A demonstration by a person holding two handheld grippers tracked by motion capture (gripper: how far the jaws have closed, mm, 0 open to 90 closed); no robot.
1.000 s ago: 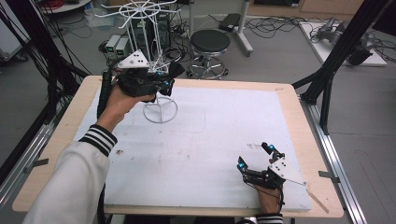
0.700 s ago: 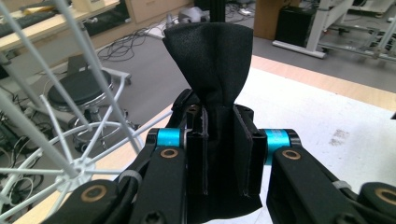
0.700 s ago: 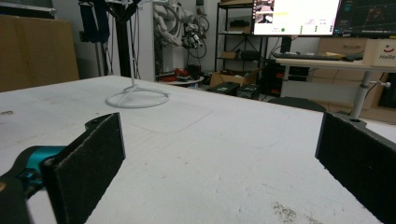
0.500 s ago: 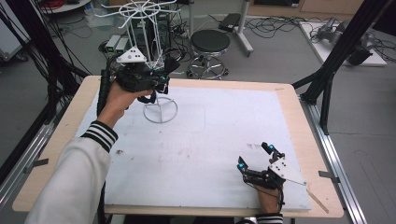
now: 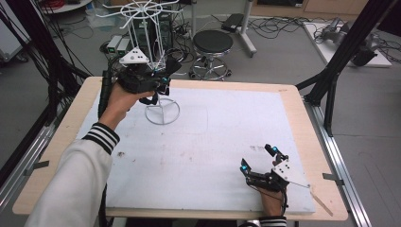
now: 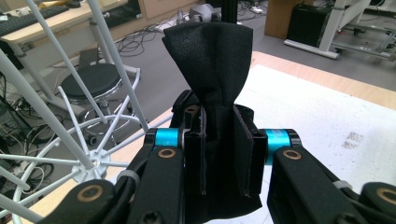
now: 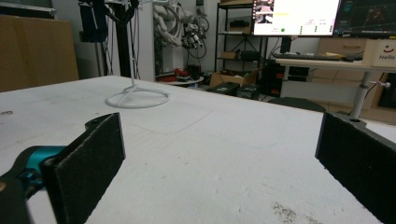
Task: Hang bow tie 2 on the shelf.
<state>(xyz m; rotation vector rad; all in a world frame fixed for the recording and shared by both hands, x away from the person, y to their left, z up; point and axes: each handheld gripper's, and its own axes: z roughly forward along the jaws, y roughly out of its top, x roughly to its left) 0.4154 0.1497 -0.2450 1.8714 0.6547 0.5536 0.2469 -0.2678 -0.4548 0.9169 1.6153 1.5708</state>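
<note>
Two claws work over one broad worktop point(image 5: 293, 118), a wooden board covered by a white mat that is scuffed near the middle and the near right. At its far left stands a white wire rack point(image 5: 150, 56): a ring base point(image 5: 161, 112) on the mat, a thin upright stem and spokes that spread out at the top, past the far edge. It looks light and springy, so a push on a spoke would likely rock it; no container stands on the worktop.

Raised just beside the rack's stem, the left claw point(image 5: 163, 85) is clamped on a piece of black cloth point(image 6: 215, 70). In the left gripper view the cloth is pinched between the two pads and bunches into soft folds above them, with the rack's spokes point(image 6: 70, 154) close on the left. It seems thin, limp and matte, so it should weigh almost nothing, sag wherever it is unsupported, and hardly slip from the padded grip. A hold near one edge, as here, leaves the rest free to drape over a spoke.

Smallest in the high view, the right claw point(image 5: 257, 161) rests low at the near right of the mat, its jaws wide apart with nothing between them, well apart from the rack.
</note>
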